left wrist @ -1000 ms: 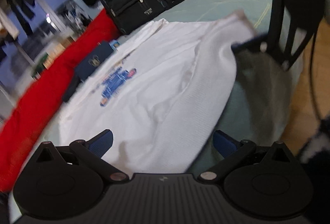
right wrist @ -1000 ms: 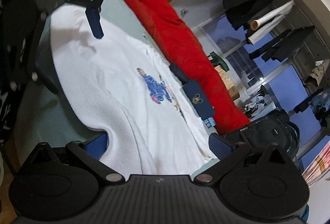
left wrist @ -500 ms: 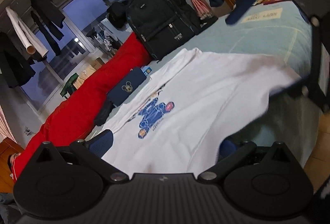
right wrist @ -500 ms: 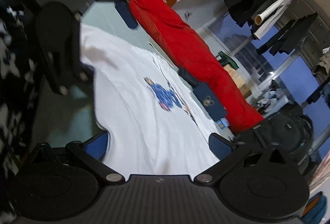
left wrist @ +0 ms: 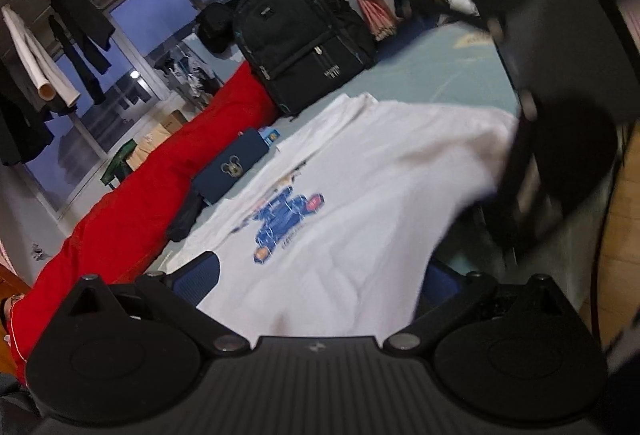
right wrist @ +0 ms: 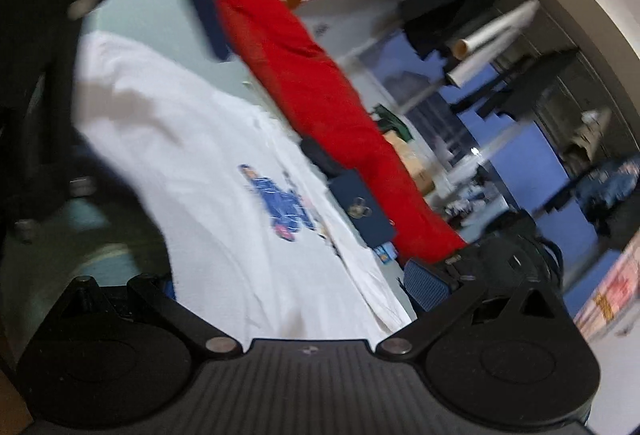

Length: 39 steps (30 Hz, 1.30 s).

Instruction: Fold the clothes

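A white T-shirt (left wrist: 360, 175) with a blue figure print (left wrist: 286, 221) lies spread on the pale green bed (left wrist: 448, 75). My left gripper (left wrist: 320, 275) is at the shirt's near edge. It is open, its blue fingers wide apart, with the cloth lying between them and covering part of the right one. My right gripper (right wrist: 296, 285) is open the same way at the shirt (right wrist: 192, 163) hem, its left finger mostly hidden by fabric. Each gripper appears in the other's view as a dark blurred shape at the shirt's far corner.
A long red bedding roll (left wrist: 132, 195) runs along the far side of the bed. A black backpack (left wrist: 300, 35) stands at one end, and a dark blue box (left wrist: 230, 169) lies beside the shirt. Clothes hang by the window (left wrist: 72, 35). Wooden floor (left wrist: 620, 235) shows past the bed edge.
Both wrist views have tilted upward and now show more of the room. The two grippers have drawn nearer to each other along the shirt's near edge. The fingers stay wide apart.
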{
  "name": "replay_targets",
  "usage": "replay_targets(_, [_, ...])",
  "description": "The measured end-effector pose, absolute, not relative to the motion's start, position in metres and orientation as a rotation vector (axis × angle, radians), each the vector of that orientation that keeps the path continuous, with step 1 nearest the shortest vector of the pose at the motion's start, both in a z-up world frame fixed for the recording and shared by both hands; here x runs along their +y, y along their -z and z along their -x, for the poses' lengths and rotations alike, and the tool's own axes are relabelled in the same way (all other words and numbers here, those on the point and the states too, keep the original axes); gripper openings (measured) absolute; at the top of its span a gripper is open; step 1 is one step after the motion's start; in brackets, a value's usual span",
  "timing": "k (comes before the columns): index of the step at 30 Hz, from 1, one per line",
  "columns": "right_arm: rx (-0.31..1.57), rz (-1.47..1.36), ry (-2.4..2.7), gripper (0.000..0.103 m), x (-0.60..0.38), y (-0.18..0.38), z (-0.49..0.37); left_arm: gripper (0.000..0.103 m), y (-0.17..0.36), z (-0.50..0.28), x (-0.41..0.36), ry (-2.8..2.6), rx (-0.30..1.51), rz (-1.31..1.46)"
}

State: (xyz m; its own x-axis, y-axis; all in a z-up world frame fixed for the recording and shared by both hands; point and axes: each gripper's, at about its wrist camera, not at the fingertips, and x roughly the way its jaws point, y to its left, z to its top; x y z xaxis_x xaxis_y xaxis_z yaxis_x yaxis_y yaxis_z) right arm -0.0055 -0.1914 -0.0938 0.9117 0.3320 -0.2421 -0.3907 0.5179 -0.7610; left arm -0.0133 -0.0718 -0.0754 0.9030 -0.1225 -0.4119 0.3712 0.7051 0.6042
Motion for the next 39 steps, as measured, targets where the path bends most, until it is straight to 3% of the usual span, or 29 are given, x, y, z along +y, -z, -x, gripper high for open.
replay_targets(15, [0.136,0.898,-0.397,0.103,-0.205,0.1,-0.001,0.102,0.109,0.003,-0.029,0.022,0.39,-0.96])
replay_targets(39, [0.119,0.935,-0.256,0.103,-0.191,0.088,-0.053,0.103,0.073,-0.052,-0.015,-0.052,0.361,-0.966])
